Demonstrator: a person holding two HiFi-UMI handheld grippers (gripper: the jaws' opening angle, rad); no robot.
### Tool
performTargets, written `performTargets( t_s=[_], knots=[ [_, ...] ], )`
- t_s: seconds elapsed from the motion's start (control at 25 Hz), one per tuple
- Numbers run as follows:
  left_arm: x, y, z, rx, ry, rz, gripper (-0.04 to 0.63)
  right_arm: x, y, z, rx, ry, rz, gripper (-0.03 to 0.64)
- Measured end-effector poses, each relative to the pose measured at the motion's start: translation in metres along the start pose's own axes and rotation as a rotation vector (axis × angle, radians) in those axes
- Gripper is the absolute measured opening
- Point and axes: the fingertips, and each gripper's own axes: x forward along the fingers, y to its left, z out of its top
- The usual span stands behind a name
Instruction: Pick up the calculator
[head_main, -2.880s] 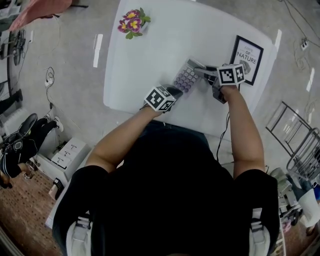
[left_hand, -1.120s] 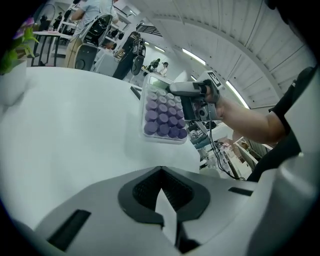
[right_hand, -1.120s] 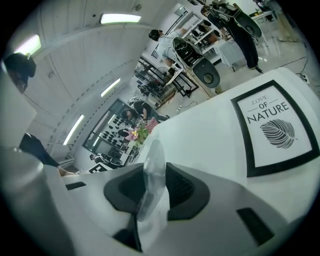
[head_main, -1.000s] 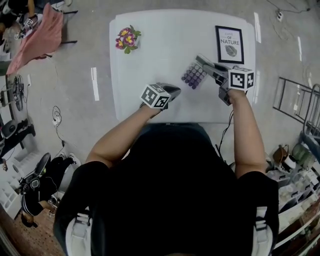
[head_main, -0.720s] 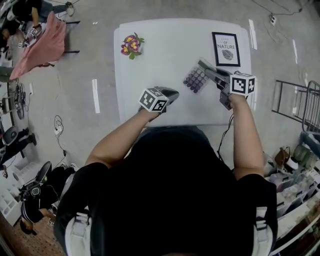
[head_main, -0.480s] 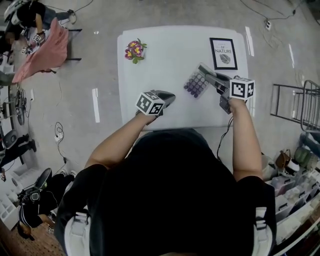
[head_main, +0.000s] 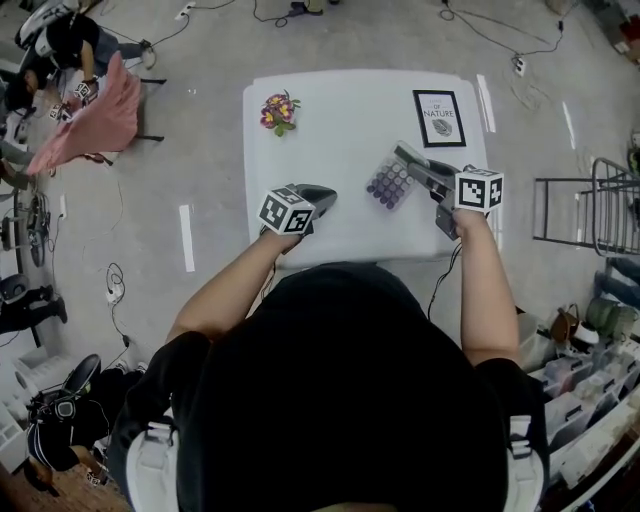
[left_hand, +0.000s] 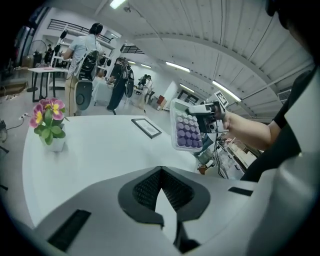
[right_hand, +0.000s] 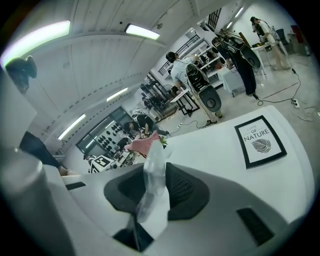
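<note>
A person's right gripper (head_main: 417, 168) holds the calculator (head_main: 389, 183) clear of the white table (head_main: 340, 130), jaws clamped on its display end. The calculator is a pale, see-through slab with rows of round purple keys. In the left gripper view the keys face the camera, and in the right gripper view its translucent edge stands upright between the pads. The left gripper (head_main: 322, 196) hangs over the table's near edge, well apart from the calculator, fingertips together and nothing between them. A framed print (head_main: 438, 118) lies just beyond the calculator, and a small pot of flowers (head_main: 279, 110) stands at the far left corner.
</note>
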Motion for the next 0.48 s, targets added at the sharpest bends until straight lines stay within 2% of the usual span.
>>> performTargets(
  t_s=[0.28, 0.48],
  knots=[
    [-0.041, -0.01, -0.003, 0.032, -0.041, 0.004, 0.018, -0.021, 0.037, -0.01, -0.034, -0.04, -0.031, 0.11],
    [-0.058, -0.012, -0.007, 0.042, -0.053, 0.007, 0.018, -0.032, 0.044, -0.02, -0.036, -0.055, -0.055, 0.11]
  ],
)
